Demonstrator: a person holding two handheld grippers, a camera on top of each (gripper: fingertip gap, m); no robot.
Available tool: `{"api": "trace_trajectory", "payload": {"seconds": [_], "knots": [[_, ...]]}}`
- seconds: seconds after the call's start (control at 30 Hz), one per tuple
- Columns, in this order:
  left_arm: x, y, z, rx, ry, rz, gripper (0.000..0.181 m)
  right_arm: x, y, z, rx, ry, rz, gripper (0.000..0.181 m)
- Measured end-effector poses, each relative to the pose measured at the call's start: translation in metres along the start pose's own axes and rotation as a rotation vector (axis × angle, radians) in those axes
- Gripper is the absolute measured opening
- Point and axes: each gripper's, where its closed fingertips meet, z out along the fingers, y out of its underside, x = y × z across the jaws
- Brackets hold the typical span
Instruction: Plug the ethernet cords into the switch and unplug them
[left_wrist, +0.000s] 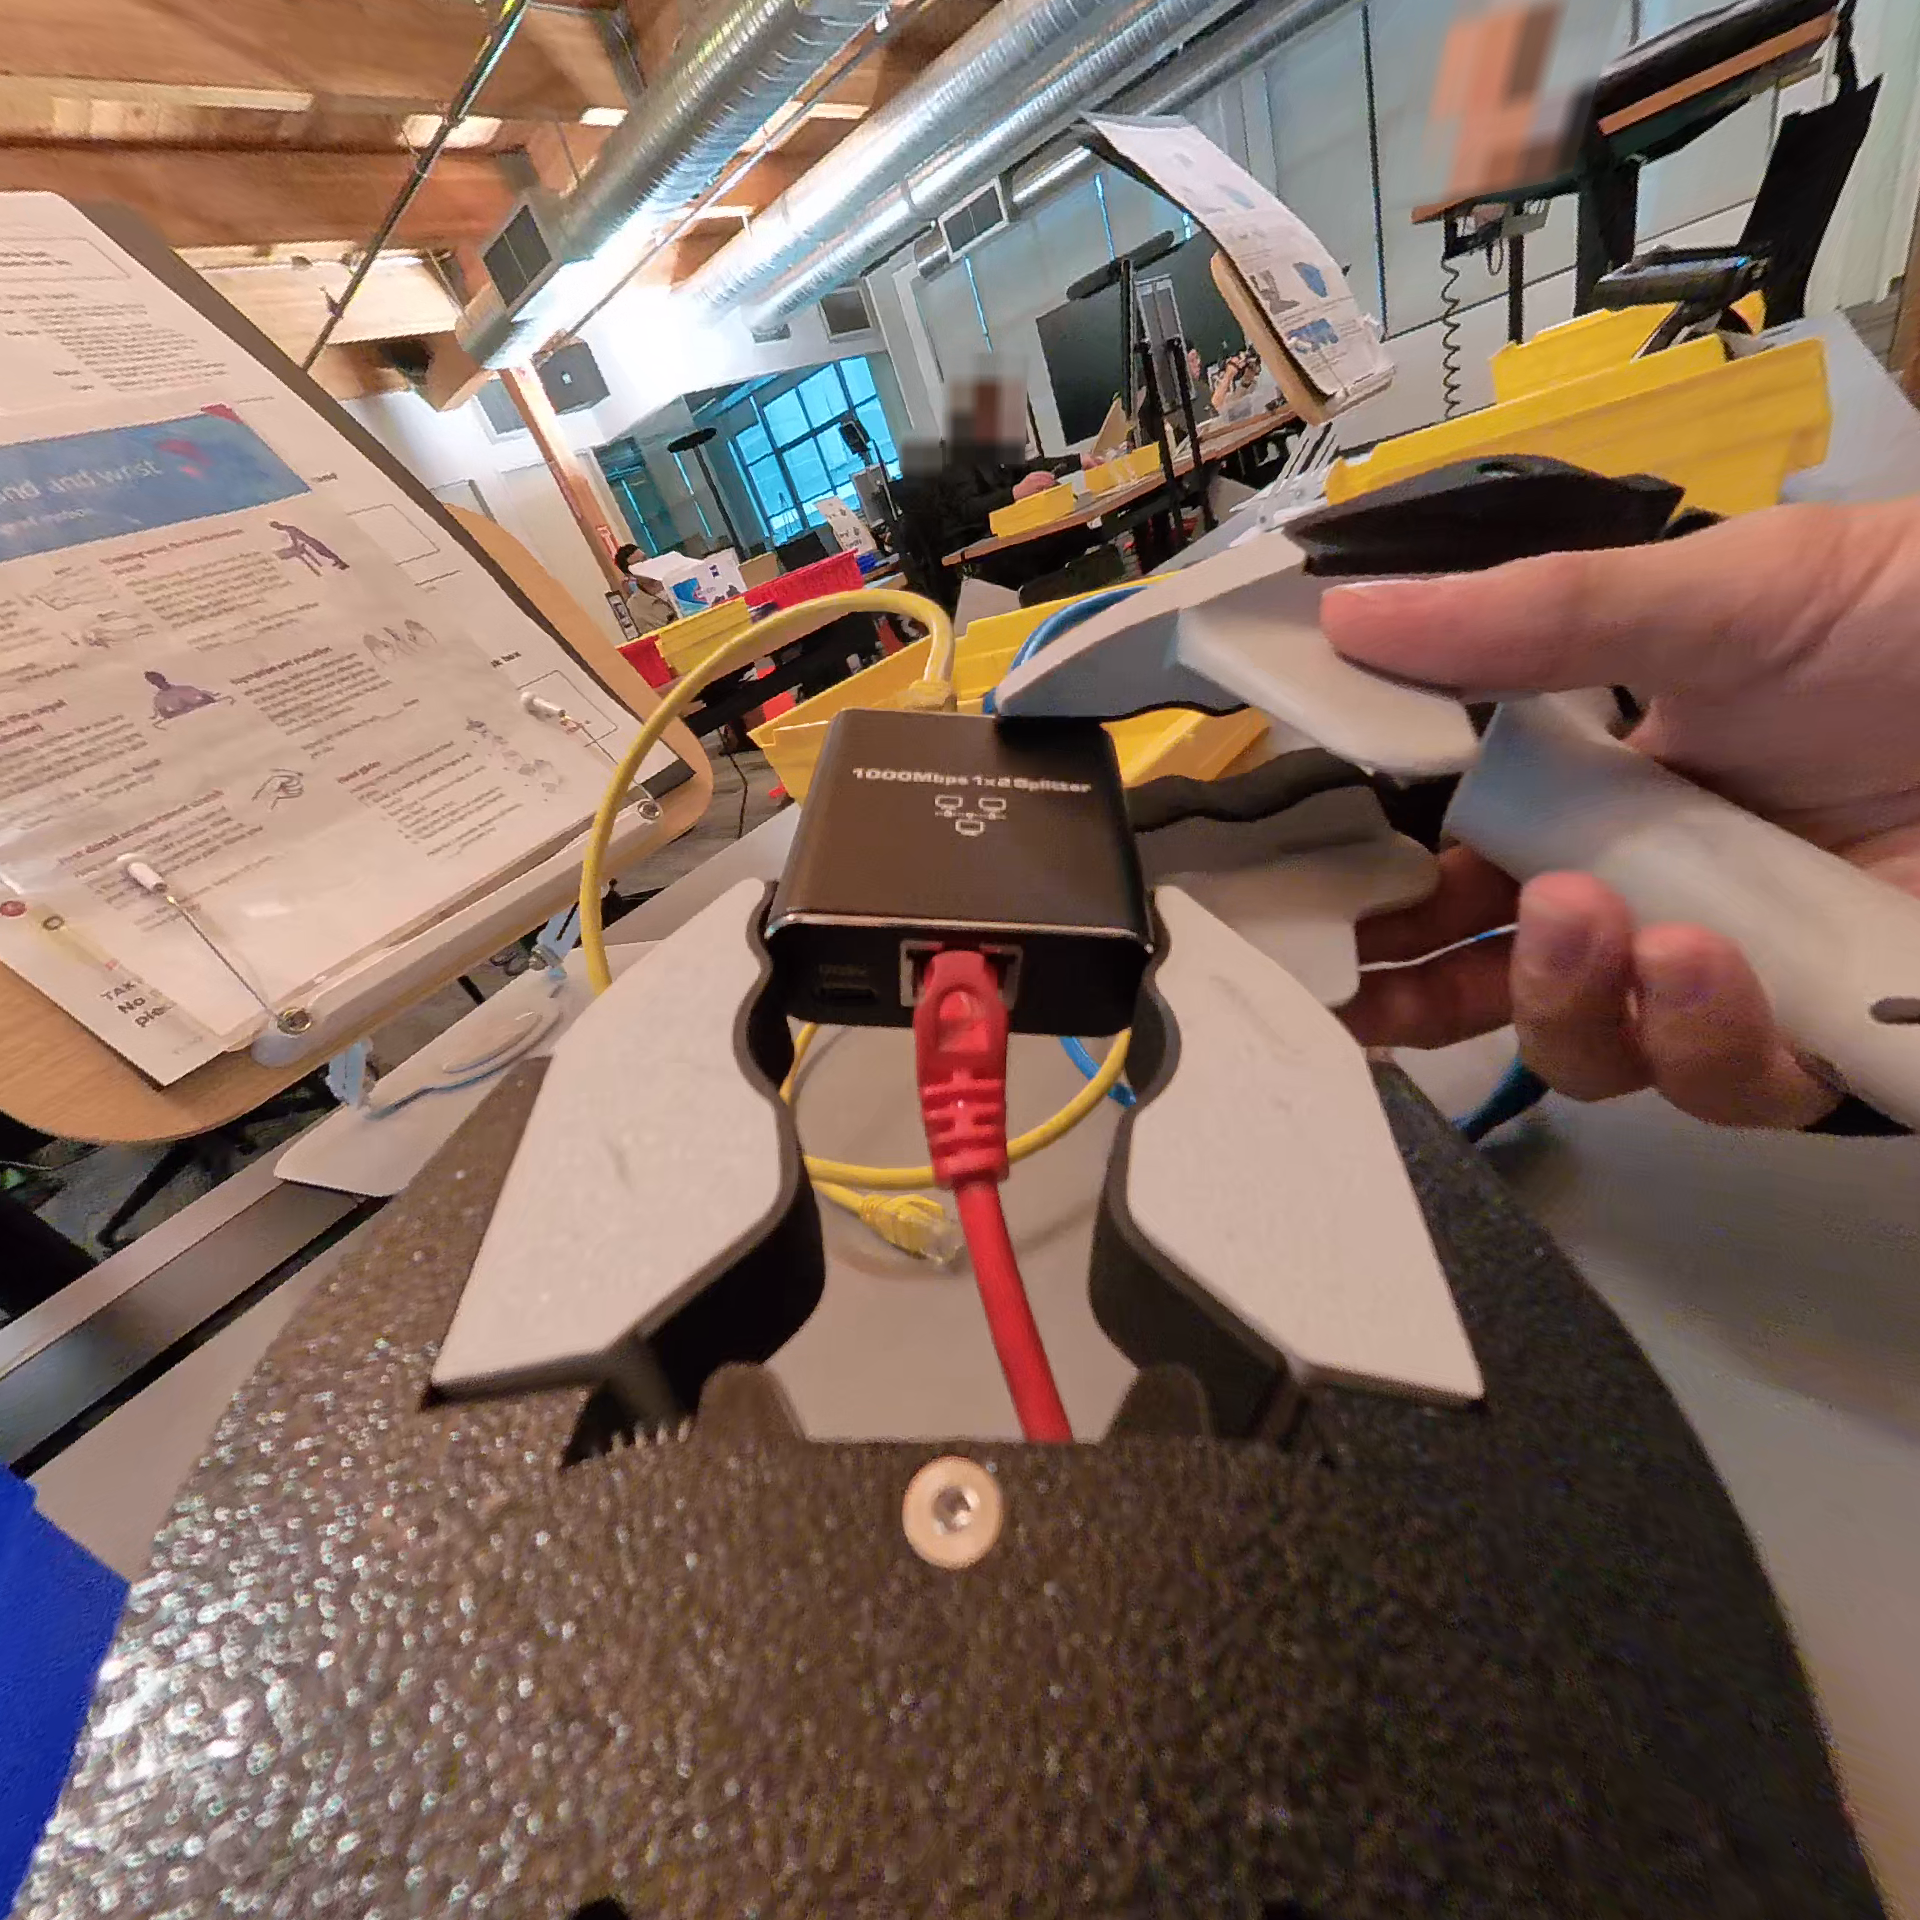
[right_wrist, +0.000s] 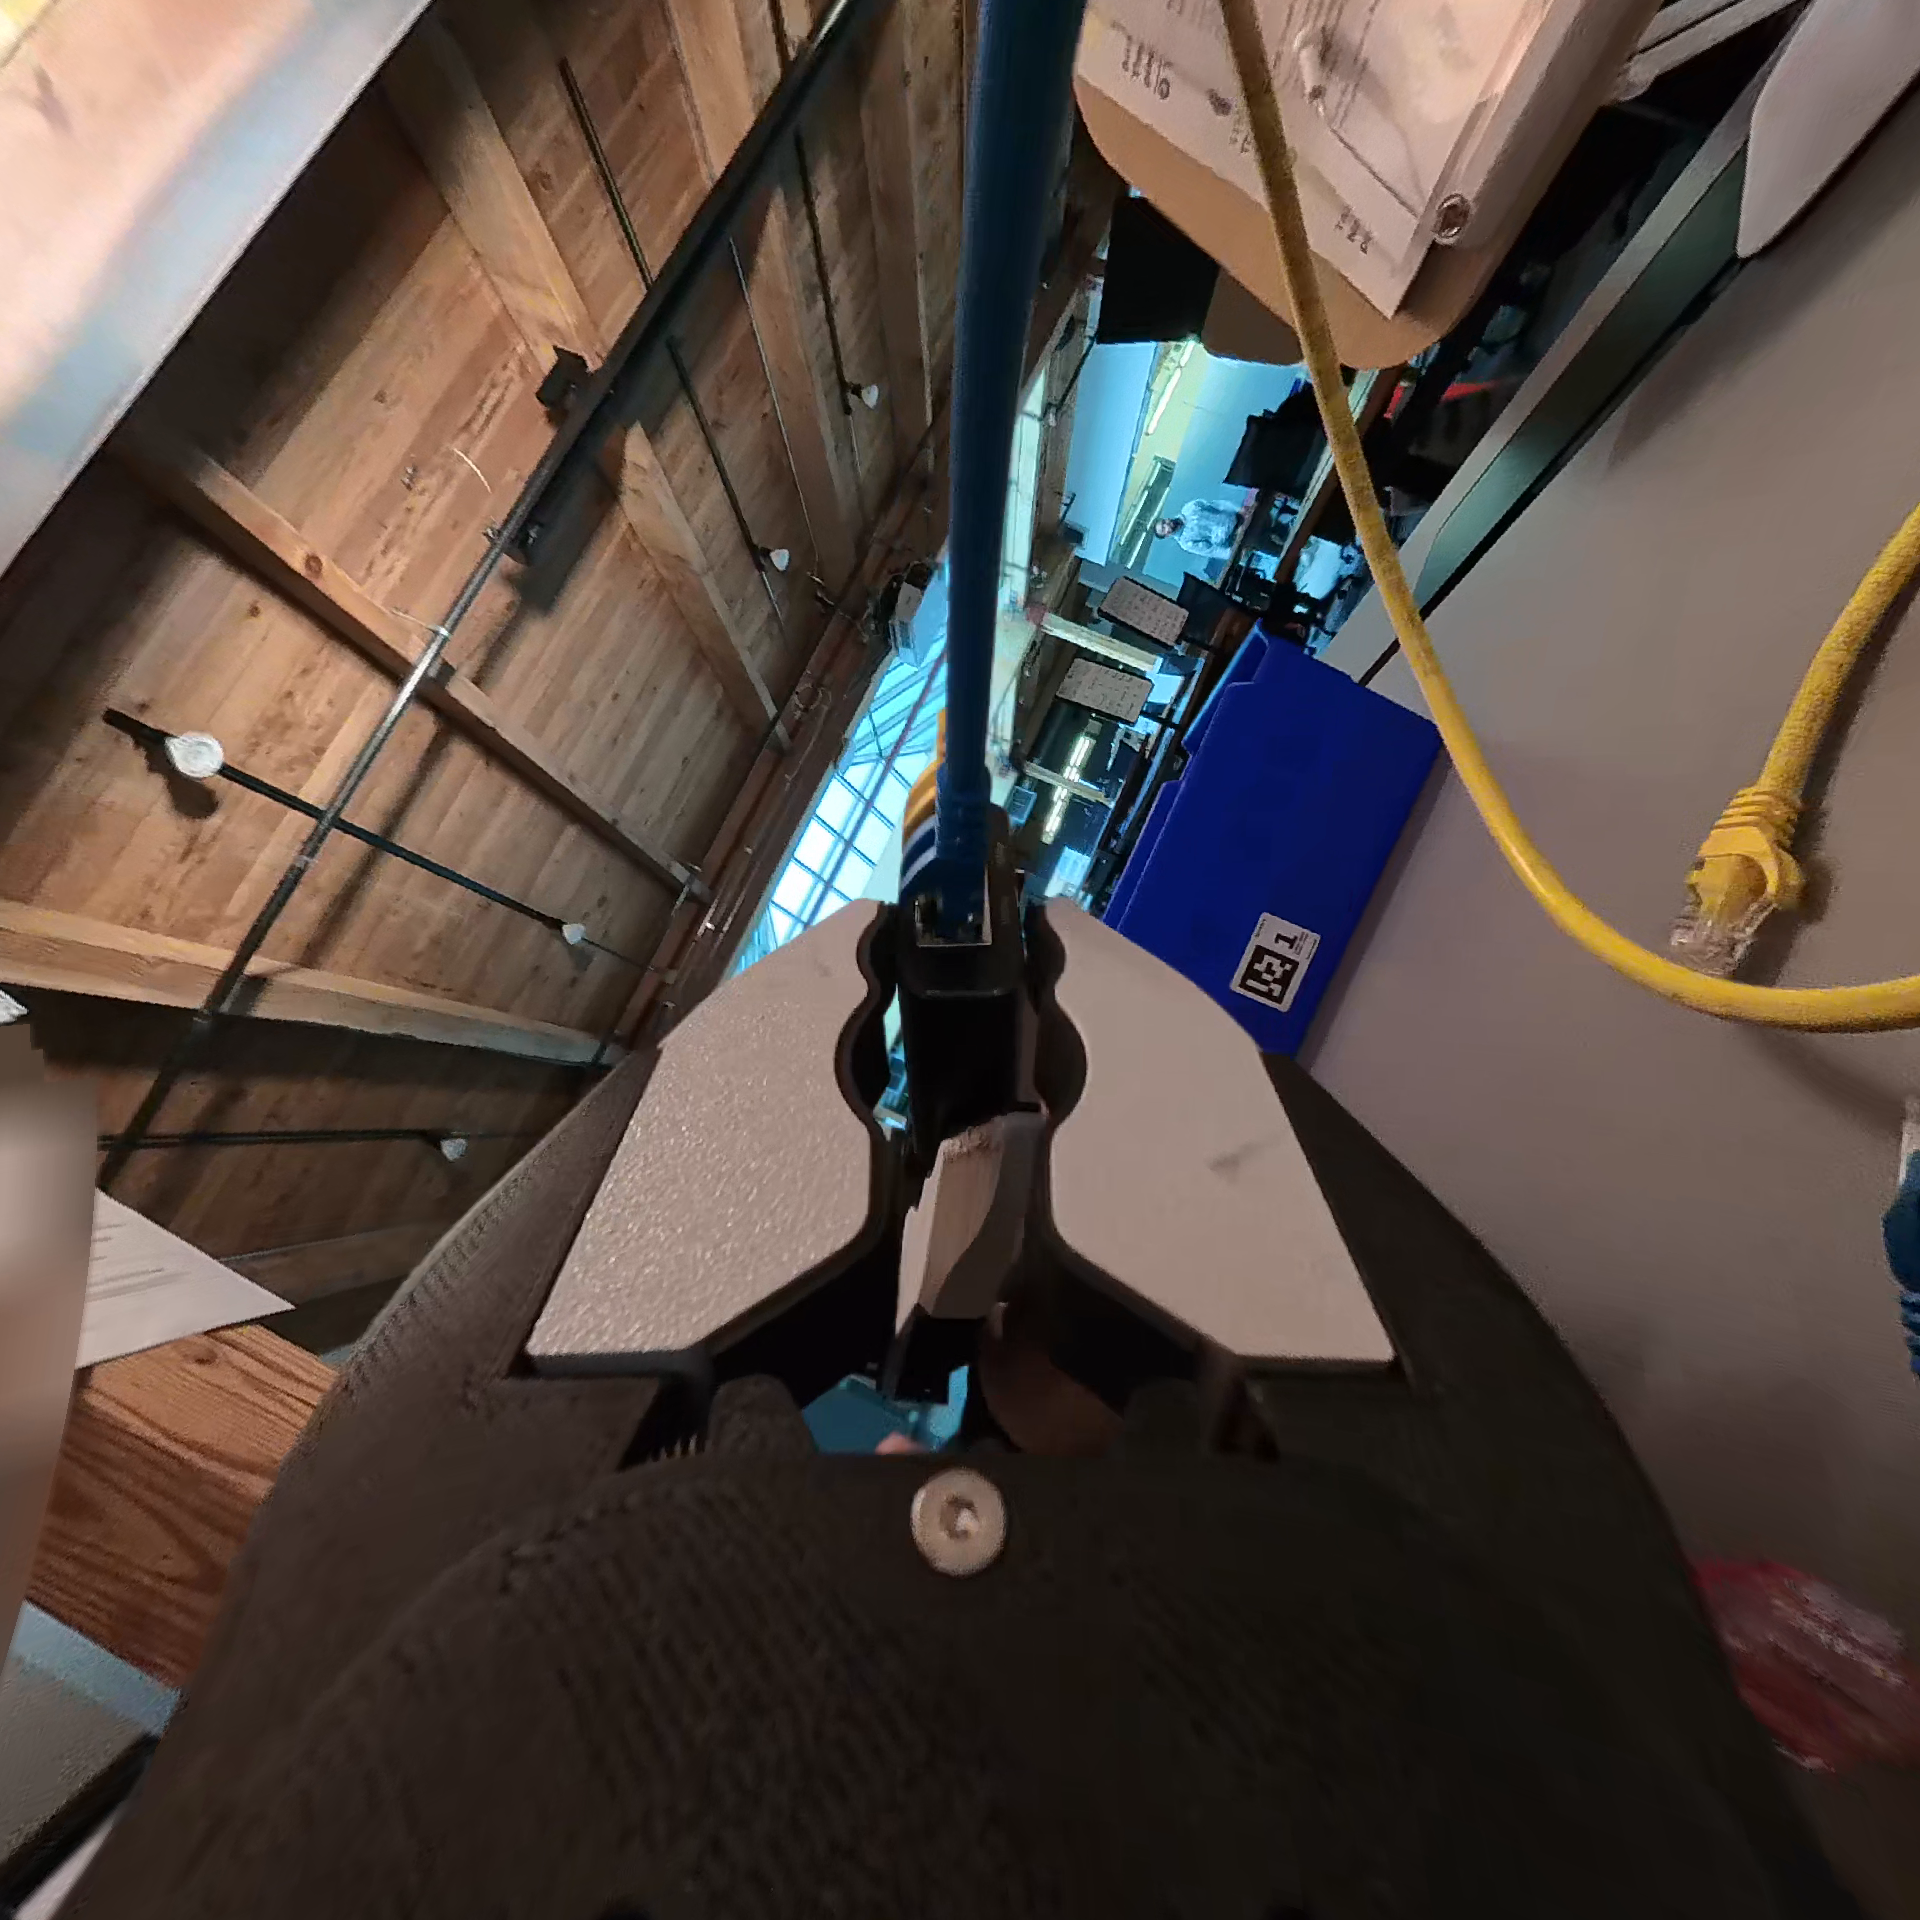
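A black switch (left_wrist: 966, 821) is held above the table, clamped at its sides by my left gripper (left_wrist: 958, 935). A red cord (left_wrist: 971, 1081) is plugged into its near port. A yellow cord (left_wrist: 613, 831) enters its far side, and its other plug (left_wrist: 914, 1231) lies loose on the table, also seen in the right wrist view (right_wrist: 1745, 883). My right gripper (left_wrist: 1091, 748), held by a hand (left_wrist: 1714, 727), pinches the switch's far right corner from above and below. In the right wrist view, this gripper (right_wrist: 956, 966) is shut on the switch (right_wrist: 961, 1029). A blue cord (right_wrist: 987, 520) sits in its port.
A tilted board with a printed sheet (left_wrist: 260, 623) stands at the left of the table (left_wrist: 1662, 1299). Yellow bins (left_wrist: 1621, 416) sit behind. A blue bin (right_wrist: 1278, 831) stands at the table's edge. People and desks are far off.
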Motion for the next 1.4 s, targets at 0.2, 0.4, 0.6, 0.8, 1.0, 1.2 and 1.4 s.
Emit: {"api": "trace_trajectory", "payload": {"seconds": [0.2,0.4,0.6,0.8,1.0,1.2,1.4], "knots": [[0.000,-0.002,0.000,0.011,-0.006,-0.011,0.063,-0.003,-0.005,-0.001,0.051,-0.003,0.024,0.021],[-0.001,0.001,0.002,-0.011,-0.035,-0.009,0.063,0.001,-0.007,-0.001,0.093,-0.016,0.054,0.021],[-0.001,0.005,0.004,-0.043,-0.061,0.001,0.063,0.005,-0.010,-0.001,0.132,-0.020,0.062,0.018],[-0.008,0.006,0.002,-0.043,-0.089,-0.027,0.062,0.005,-0.010,0.007,0.143,-0.026,0.073,0.013],[-0.007,0.008,0.003,-0.052,-0.087,-0.021,0.063,0.007,-0.010,0.007,0.116,-0.025,0.065,0.013],[-0.008,0.011,0.003,-0.068,-0.096,-0.019,0.063,0.011,-0.010,0.008,0.093,-0.026,0.042,0.013],[-0.014,0.008,0.001,-0.042,-0.128,-0.015,0.063,0.007,-0.009,0.015,0.084,-0.048,0.041,0.013]]}}
